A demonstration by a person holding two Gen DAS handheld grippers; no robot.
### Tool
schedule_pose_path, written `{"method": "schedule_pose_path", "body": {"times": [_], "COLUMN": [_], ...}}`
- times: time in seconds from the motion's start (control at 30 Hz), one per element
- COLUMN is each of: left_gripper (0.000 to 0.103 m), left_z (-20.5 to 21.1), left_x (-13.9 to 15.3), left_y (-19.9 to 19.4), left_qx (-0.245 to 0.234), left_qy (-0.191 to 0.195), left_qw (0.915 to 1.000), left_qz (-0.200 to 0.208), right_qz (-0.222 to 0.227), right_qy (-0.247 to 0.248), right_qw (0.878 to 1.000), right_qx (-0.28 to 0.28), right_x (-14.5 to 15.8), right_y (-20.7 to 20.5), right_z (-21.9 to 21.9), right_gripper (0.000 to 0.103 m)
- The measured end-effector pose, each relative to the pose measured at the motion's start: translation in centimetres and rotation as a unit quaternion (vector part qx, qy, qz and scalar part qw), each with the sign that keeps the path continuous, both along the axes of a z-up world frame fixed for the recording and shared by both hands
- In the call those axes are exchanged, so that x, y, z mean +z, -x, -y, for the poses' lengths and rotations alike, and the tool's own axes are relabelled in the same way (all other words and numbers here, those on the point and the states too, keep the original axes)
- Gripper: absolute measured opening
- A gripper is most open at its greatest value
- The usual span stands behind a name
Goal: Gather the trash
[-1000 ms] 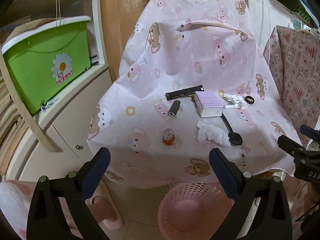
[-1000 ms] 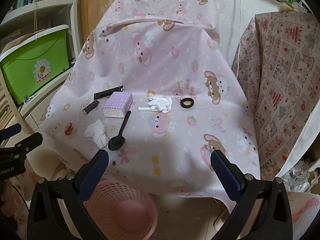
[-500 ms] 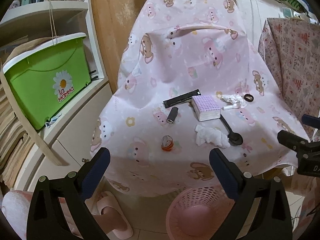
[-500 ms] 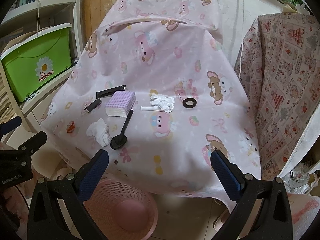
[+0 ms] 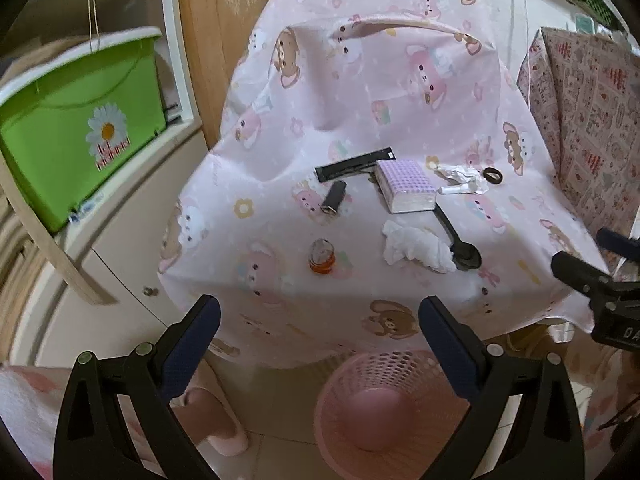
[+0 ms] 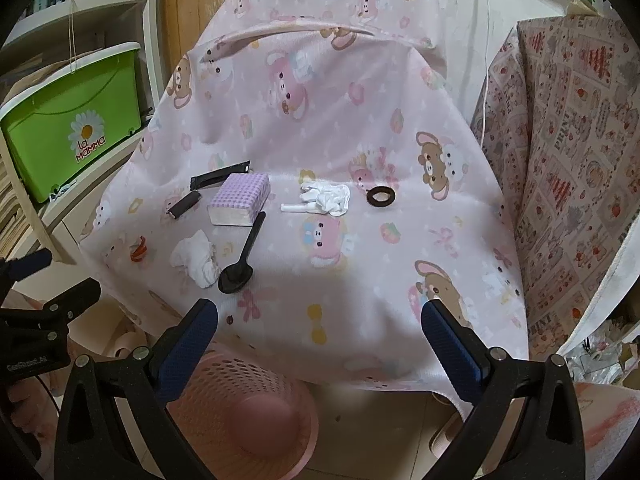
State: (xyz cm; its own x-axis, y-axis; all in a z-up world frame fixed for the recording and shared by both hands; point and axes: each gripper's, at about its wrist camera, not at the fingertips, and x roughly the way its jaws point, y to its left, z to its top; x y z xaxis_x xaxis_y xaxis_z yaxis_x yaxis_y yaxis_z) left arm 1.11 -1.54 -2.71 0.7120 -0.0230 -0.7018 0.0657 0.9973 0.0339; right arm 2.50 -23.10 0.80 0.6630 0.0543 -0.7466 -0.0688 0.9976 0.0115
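Both of your grippers hang short of the table with nothing in them. Your left gripper (image 5: 320, 332) has its jaws spread wide, and so does your right gripper (image 6: 320, 332); each frames the near edge of the pink bear-print cloth (image 6: 360, 128) that covers the table.

The trash lies on that cloth. A crumpled white tissue (image 5: 416, 246) sits near the front, touching the bowl end of a black plastic spoon (image 5: 460, 246), whose handle runs back toward a pack with a lilac check cover (image 5: 406, 186). A second crumpled white wad with a small rolled tube (image 6: 326, 200) lies behind the spoon, to the right of the pack, and a black ring (image 6: 381, 196) rests just beside it, further right. Left of the pack you have a flat black strip (image 5: 354, 164) and, in front of it, a short dark cylinder (image 5: 334, 202). A small orange-and-clear cap-like item (image 5: 321, 258) sits alone near the front left edge; what it is you cannot tell from here.

The pink perforated bin (image 5: 384, 412) stands on the floor below the table's front edge, between your two grippers. A green storage box (image 6: 72, 120) sits on the shelving to the left
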Motion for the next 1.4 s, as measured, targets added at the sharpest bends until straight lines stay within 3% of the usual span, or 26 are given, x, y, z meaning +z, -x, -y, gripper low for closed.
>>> {"method": "schedule_pose_path", "body": {"times": [0.23, 0.7, 0.93, 1.2, 1.4], "left_gripper": [0.098, 0.102, 0.102, 0.101, 0.095], "left_z": [-0.5, -1.1, -0.1, -0.3, 0.0], "left_x": [-0.3, -0.9, -0.9, -0.8, -1.2], "left_y": [-0.2, -0.7, -0.4, -0.5, -0.6], "left_qx": [0.004, 0.018, 0.003, -0.005, -0.006], "left_qy": [0.03, 0.02, -0.015, 0.005, -0.006], "left_qw": [0.9995, 0.9986, 0.9993, 0.9992, 0.9989], "left_qz": [-0.012, -0.047, -0.034, -0.039, -0.045], "right_qz": [-0.005, -0.019, -0.019, -0.019, -0.019], "right_qy": [-0.003, -0.017, -0.015, -0.015, -0.014], "right_qw": [1.0, 1.0, 1.0, 1.0, 1.0], "right_qx": [-0.003, -0.006, -0.007, -0.007, -0.007], "right_x": [-0.2, -0.7, -0.9, -1.0, -0.9], "right_y": [-0.1, -0.3, -0.4, -0.4, -0.3], "right_z": [0.1, 0.5, 0.4, 0.3, 0.5], "right_gripper": [0.103, 0.103, 0.103, 0.103, 0.103]}}
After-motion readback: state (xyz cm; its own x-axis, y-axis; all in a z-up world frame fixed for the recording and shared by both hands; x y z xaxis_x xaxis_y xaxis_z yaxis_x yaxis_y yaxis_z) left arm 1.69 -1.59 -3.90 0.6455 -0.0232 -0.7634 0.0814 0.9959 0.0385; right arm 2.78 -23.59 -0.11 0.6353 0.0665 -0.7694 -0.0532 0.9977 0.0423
